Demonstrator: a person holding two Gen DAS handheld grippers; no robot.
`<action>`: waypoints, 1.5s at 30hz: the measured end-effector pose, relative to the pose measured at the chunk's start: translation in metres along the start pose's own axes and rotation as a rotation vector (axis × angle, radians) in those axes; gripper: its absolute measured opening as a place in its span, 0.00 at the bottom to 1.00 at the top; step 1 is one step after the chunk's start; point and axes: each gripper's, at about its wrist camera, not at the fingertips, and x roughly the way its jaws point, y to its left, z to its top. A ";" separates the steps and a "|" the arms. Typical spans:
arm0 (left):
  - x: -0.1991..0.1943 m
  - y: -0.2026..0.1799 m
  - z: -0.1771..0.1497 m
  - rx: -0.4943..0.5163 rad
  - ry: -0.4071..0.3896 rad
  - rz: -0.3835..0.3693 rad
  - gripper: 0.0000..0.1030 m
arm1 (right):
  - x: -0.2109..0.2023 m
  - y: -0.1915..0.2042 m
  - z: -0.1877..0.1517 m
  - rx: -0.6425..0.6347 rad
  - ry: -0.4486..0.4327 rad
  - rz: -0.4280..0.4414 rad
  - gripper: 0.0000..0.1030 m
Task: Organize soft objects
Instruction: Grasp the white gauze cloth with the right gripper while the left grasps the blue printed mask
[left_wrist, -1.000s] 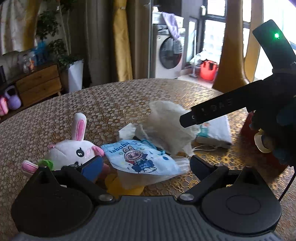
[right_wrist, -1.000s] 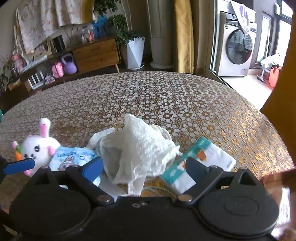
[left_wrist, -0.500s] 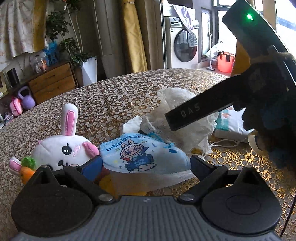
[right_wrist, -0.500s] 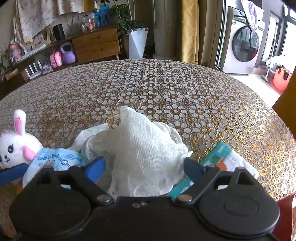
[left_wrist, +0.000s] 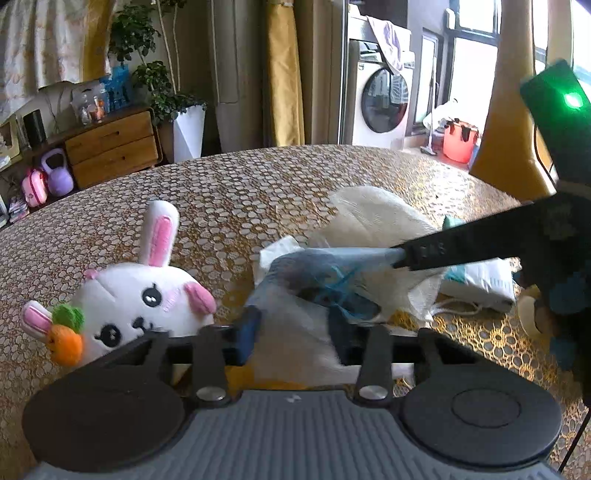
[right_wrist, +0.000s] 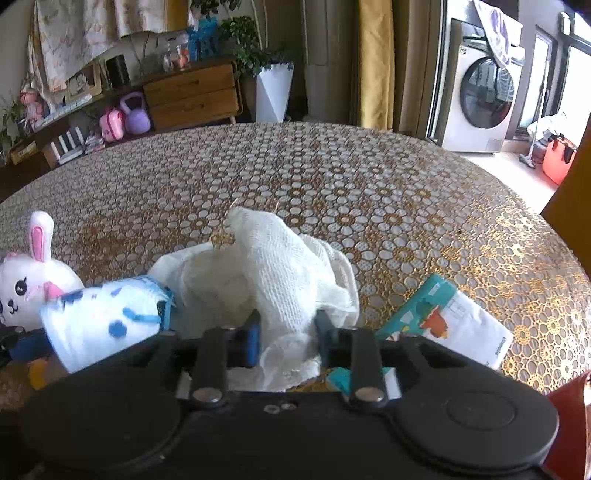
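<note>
A blue printed face mask (left_wrist: 314, 280) lies bunched on the table between a white plush rabbit (left_wrist: 140, 295) and a white gauze cloth (left_wrist: 373, 221). My left gripper (left_wrist: 295, 332) has its jaws closing, and the pads pinch the mask's near edge. In the right wrist view my right gripper (right_wrist: 288, 336) is closing too, with a fold of the gauze cloth (right_wrist: 284, 266) squeezed between its pads. The mask (right_wrist: 103, 317) sits just left of it, and the rabbit (right_wrist: 22, 280) is at the far left. The right gripper's finger (left_wrist: 461, 247) reaches in from the right of the left wrist view.
A white and teal tissue packet (right_wrist: 450, 325) lies to the right of the gauze, also seen as the packet (left_wrist: 480, 280). The round table's gold lace cloth (right_wrist: 332, 177) stretches far behind the pile. A red object (right_wrist: 569, 406) sits at the lower right.
Both grippers' jaws have come together from wide open, the left onto the mask and the right onto the gauze. The mask has crumpled and lifted at its near edge.
</note>
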 end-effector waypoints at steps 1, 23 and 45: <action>0.000 0.001 0.001 -0.004 -0.003 -0.001 0.29 | -0.003 0.000 0.000 0.005 -0.010 0.000 0.18; -0.044 0.014 0.001 0.005 0.010 -0.093 0.13 | -0.104 -0.027 -0.039 0.118 -0.135 0.054 0.08; -0.040 -0.018 0.000 0.203 0.062 -0.115 0.79 | -0.111 -0.031 -0.080 0.173 -0.069 0.070 0.08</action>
